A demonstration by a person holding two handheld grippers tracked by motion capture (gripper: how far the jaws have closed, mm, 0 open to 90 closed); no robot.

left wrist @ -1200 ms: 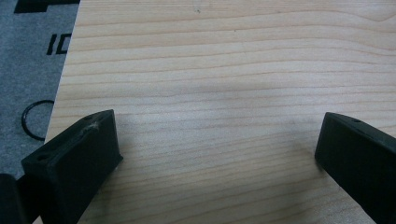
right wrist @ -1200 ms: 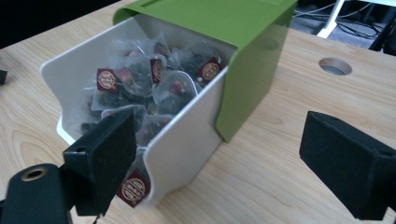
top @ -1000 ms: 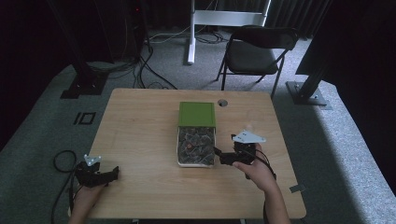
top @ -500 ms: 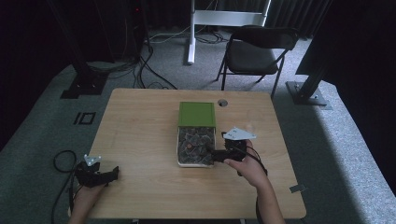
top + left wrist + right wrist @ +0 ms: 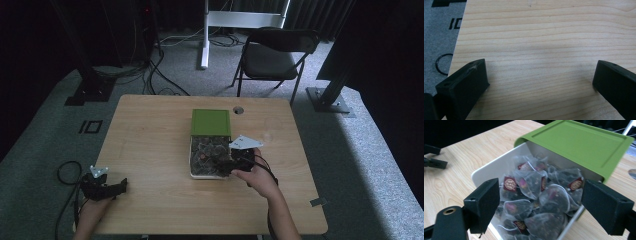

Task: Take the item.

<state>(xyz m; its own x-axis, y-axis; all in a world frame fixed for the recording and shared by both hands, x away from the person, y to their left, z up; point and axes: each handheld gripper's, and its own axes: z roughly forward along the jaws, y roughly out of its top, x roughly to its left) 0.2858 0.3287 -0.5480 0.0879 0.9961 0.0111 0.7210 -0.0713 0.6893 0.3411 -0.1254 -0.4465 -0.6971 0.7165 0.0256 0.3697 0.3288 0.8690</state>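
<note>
A white rectangular box [image 5: 190, 156] sits near the middle of the wooden table, its long side running away from the person. Its green lid [image 5: 210, 122] is slid back toward the far end, lying flat on top and covering that half, so the near half stands open. In the right gripper view the lid [image 5: 579, 142] shows a shallow recessed panel and a rounded edge overhanging the white wall [image 5: 491, 167]. The open part is heaped with translucent pyramid tea bags [image 5: 534, 195], dark leaves and some pinkish buds inside, several carrying small dark red tags with a gold emblem [image 5: 510, 183]. They lie jumbled, pressed against one another.
</note>
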